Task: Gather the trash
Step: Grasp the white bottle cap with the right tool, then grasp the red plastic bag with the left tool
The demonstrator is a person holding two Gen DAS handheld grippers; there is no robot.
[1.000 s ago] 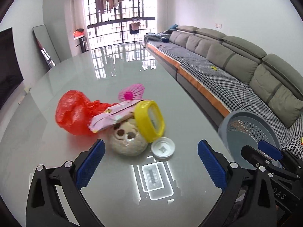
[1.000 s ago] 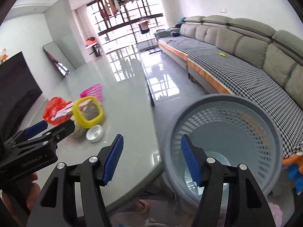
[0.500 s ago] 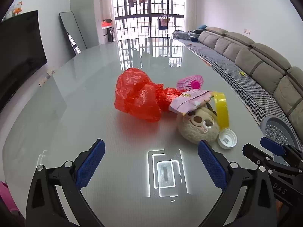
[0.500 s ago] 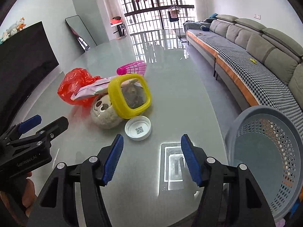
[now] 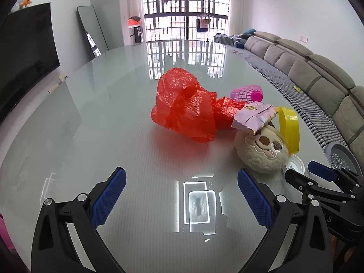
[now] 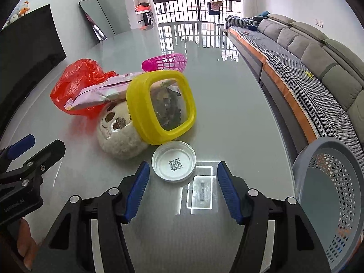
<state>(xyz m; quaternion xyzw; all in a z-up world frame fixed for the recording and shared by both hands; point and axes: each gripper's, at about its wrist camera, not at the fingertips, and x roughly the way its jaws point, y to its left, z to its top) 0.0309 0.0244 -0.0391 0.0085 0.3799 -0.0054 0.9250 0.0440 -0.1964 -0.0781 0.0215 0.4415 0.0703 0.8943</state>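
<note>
Right wrist view: my right gripper [image 6: 183,188] wide, empty, just short of lid [image 6: 174,164]; left gripper [image 5: 181,201] wide, empty, bag [image 5: 186,109] ahead; basket [image 6: 329,195] beside table [image 6: 227,104].

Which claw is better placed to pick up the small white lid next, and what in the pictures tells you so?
Probably the right claw. It is open, and the white lid lies on the table just ahead of its tips, with the grey basket close beside it. The left claw faces the red bag instead.
</note>
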